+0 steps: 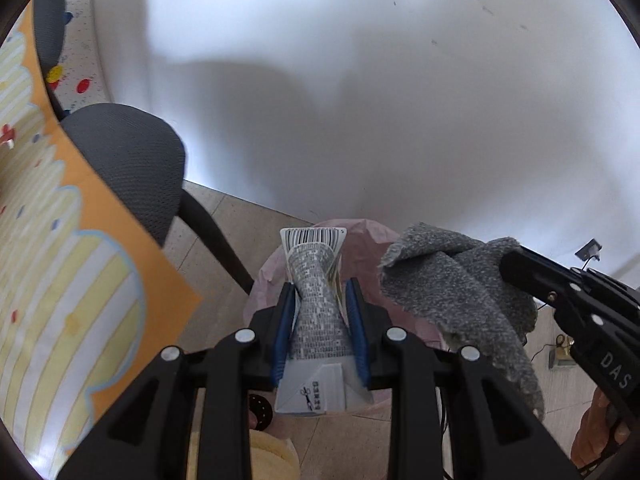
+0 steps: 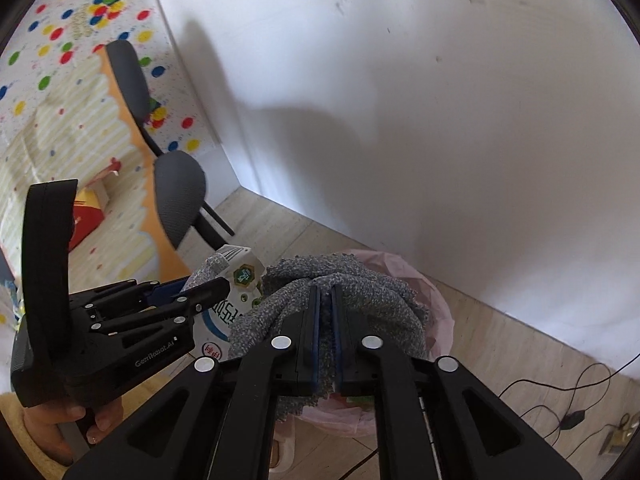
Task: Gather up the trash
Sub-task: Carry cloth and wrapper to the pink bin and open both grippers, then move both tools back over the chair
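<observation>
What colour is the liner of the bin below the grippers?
Pale pink; the bin liner shows best in the right wrist view.

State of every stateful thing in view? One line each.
left gripper: shut on carton
carton: flattened, pinched, over the bin
right gripper: closed on cloth
grey cloth: bunched, draped over the bin
trash bin: open, pink liner in
</observation>
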`<state>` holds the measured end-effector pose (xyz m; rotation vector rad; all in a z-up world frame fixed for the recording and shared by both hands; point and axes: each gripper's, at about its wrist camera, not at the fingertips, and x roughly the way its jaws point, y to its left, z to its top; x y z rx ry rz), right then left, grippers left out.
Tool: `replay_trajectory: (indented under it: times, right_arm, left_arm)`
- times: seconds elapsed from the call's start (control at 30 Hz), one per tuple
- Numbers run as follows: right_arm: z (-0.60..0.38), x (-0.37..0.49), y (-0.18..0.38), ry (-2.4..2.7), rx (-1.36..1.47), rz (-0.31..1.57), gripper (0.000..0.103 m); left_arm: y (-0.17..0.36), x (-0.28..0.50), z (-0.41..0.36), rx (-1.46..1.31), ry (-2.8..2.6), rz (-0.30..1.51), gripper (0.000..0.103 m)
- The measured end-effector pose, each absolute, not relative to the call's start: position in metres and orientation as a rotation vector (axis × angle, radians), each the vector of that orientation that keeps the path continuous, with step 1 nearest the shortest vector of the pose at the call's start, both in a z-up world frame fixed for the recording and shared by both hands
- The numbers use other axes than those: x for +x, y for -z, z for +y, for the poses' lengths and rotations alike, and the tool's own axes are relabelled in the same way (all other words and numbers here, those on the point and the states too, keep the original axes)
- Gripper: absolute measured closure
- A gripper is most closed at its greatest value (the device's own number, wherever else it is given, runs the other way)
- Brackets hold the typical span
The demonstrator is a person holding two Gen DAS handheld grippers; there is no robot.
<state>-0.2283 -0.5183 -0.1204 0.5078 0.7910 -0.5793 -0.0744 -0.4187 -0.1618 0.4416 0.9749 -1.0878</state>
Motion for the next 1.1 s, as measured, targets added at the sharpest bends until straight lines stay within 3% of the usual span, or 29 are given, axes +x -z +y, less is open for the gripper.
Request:
replay_trajectory:
  times: [0.03,0.1,0.17,0.33,0.67,0.87,0.97,1.1]
  right_arm:
    - [-0.521,-0.227,0.123,0.588,0.511,0.801,0.093]
    - [-0.527,-0.224,0.129,0.603,0.523,0.814,0.089]
    - [-0.532,-0.223,0.131,0.611,0.534,0.814,0.082]
    - [-0.525,-0.236,0.112,0.645,0.519,0.795,0.075]
    - [-0.42,-0.253,0.008,0.487,0.288,0.583,0.07]
    - [-0.39,-0.217,-0.024,0.381,0.349,0.485,0.068]
    - [-0.365,-0.188,-0.034,0.246,0.359,0.492,0.068]
    - [-0.326,-0.142,-0.035,0.089,0.373,0.555,0.068]
  left_arm:
    - [0.164,-0.073,-0.422,0.448,1.095,0.979,0.077]
    - [0.172,-0.076,-0.428,0.47,1.095,0.994,0.054]
    - [0.175,-0.072,-0.434,0.465,1.097,0.997,0.05]
    - [0.164,-0.065,-0.42,0.423,1.069,0.986,0.049]
    - [0.109,-0.039,-0.319,0.366,0.884,0.866,0.044]
    - [0.078,-0.029,-0.24,0.31,0.751,0.832,0.044]
    - [0.069,-0.022,-0.192,0.262,0.694,0.812,0.038]
    - [0.06,-0.011,-0.139,0.201,0.599,0.804,0.038]
